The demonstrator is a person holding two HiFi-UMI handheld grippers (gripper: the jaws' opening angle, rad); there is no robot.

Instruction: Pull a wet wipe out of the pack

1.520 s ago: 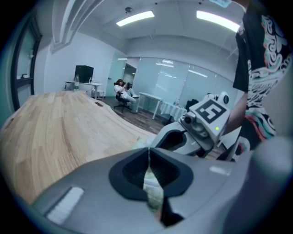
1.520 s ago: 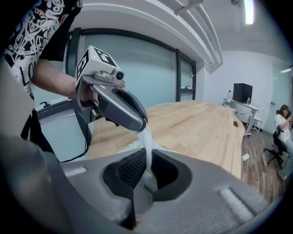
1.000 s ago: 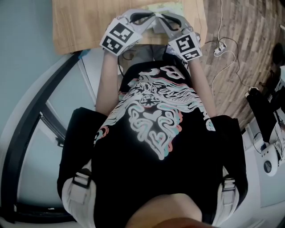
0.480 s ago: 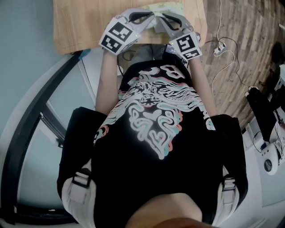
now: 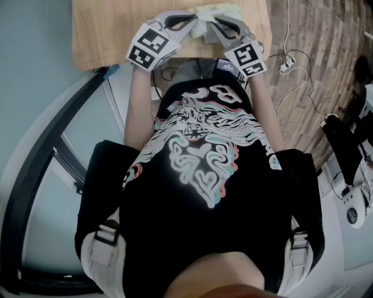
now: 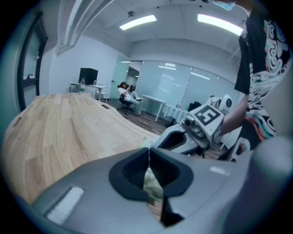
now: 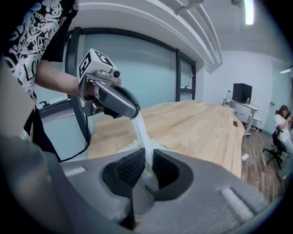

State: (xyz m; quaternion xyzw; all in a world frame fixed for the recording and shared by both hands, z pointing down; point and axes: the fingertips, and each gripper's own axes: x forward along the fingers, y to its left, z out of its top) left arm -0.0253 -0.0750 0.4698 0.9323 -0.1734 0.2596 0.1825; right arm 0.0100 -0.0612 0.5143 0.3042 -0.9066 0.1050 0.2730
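Observation:
A pale green wipe pack [image 5: 217, 10] lies on the wooden table [image 5: 105, 35] near its front edge, partly hidden by both grippers. My left gripper [image 5: 194, 20] is shut on the top end of a white wet wipe [image 7: 141, 130]. In the right gripper view the wipe stretches taut from the left gripper [image 7: 133, 112] down between my right gripper's jaws [image 7: 146, 157]. The right jaws have just been opening. A narrow gap shows between them, with the wipe running through it. In the left gripper view the shut left gripper [image 6: 149, 154] hides most of the pack [image 6: 153, 183].
The person stands against the table's near edge. White cables [image 5: 291, 61] trail over the wood-pattern floor at right. A black-framed glass wall [image 5: 41, 145] runs along the left. The long tabletop [image 7: 197, 125] stretches away beyond the grippers, with desks and seated people far off.
Both grippers have edged slightly away from the body, toward the top of the head view. More of the pale pack now shows between them.

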